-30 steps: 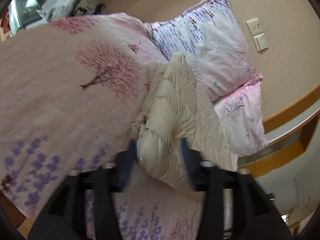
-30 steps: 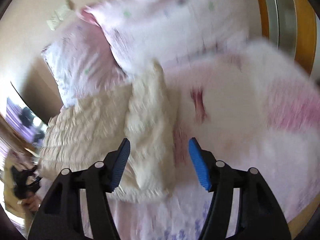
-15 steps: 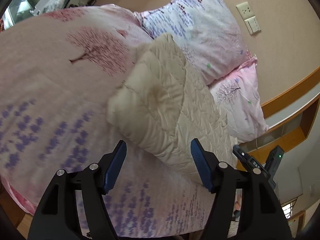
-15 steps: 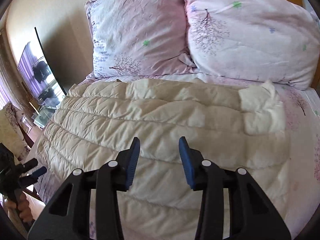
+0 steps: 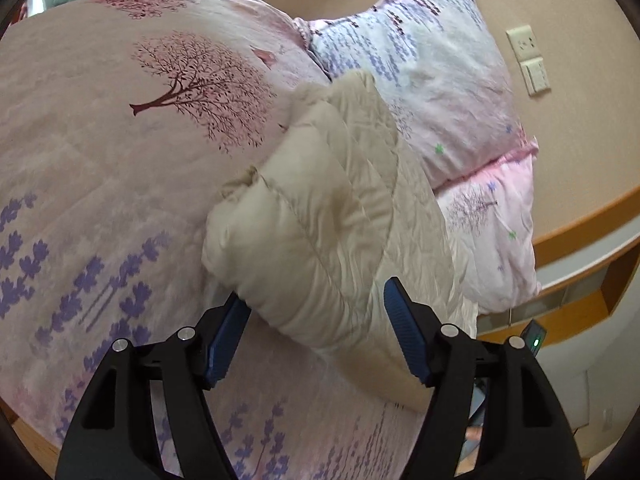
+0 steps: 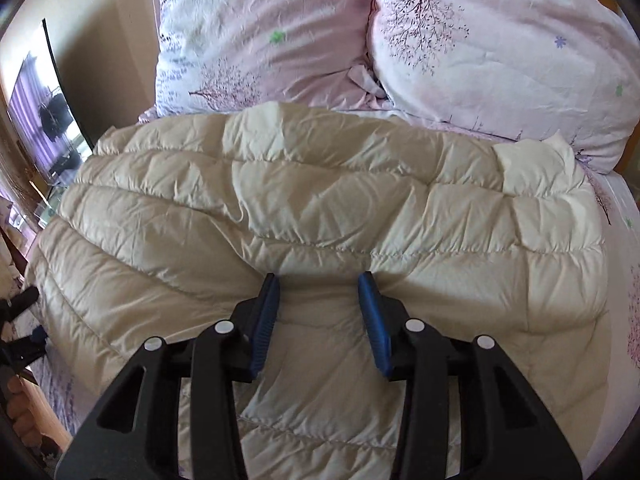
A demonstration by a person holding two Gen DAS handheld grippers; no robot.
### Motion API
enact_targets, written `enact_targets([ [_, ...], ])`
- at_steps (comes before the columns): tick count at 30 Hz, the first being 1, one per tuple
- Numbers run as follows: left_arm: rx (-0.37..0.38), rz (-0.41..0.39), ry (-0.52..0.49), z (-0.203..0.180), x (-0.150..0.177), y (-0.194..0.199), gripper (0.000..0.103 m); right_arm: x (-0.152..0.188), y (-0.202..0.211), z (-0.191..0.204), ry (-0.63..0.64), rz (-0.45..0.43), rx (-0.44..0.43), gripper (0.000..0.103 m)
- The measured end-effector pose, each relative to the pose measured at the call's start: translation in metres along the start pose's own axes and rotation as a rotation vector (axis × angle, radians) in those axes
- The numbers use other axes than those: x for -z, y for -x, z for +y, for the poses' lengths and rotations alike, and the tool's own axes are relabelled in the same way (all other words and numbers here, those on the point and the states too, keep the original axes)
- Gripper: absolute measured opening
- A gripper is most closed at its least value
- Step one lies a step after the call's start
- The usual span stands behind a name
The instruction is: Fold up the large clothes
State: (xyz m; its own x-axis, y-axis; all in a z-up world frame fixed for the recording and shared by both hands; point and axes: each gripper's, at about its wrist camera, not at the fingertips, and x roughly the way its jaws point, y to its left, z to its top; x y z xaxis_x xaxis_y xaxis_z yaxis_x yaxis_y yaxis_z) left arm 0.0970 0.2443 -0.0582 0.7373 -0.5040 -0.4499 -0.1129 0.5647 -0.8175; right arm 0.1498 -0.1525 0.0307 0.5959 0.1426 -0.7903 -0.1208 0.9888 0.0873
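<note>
Cream quilted puffer jacket (image 6: 320, 208) lies folded on pink floral bed (image 5: 100, 152) by pillows (image 6: 500, 48); my L gripper (image 5: 316, 304) & R gripper (image 6: 318, 292) jaws apart, straddling its edge, nothing clamped.

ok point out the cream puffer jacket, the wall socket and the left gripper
cream puffer jacket (image 6: 320, 208): right wrist view, quilted middle panel
wall socket (image 5: 523, 42): left wrist view, centre of its plate
left gripper (image 5: 318, 312): left wrist view, midway between the blue fingertips
</note>
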Motion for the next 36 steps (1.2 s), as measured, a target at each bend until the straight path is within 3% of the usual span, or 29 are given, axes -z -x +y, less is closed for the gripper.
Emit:
enact_targets([
  [10,-0.001,-0.076,0.101,0.004,-0.018,-0.008,0.068,0.004,-0.009,0.006,0.034,0.007,0.034,0.044],
  [14,0.003,-0.098,0.093,0.002,-0.020,-0.016,0.043,0.006,-0.009,0.009,0.044,0.005,0.045,0.044],
  [15,0.015,-0.101,0.080,-0.001,-0.021,-0.017,0.036,0.006,-0.010,0.009,0.047,0.005,0.048,0.044],
  [18,0.058,-0.130,-0.001,-0.025,-0.024,-0.012,0.028,0.006,-0.011,0.009,0.050,0.005,0.054,0.044],
  [26,0.241,-0.181,-0.291,-0.124,-0.016,0.002,0.026,0.006,-0.016,0.011,0.046,-0.006,0.079,0.045],
  [31,0.379,-0.129,-0.414,-0.176,0.005,-0.010,0.026,0.006,-0.022,0.022,0.076,-0.012,0.137,0.047],
  [36,0.477,-0.033,-0.453,-0.212,0.030,-0.040,0.026,0.005,-0.028,0.029,0.091,-0.028,0.149,0.047],
])
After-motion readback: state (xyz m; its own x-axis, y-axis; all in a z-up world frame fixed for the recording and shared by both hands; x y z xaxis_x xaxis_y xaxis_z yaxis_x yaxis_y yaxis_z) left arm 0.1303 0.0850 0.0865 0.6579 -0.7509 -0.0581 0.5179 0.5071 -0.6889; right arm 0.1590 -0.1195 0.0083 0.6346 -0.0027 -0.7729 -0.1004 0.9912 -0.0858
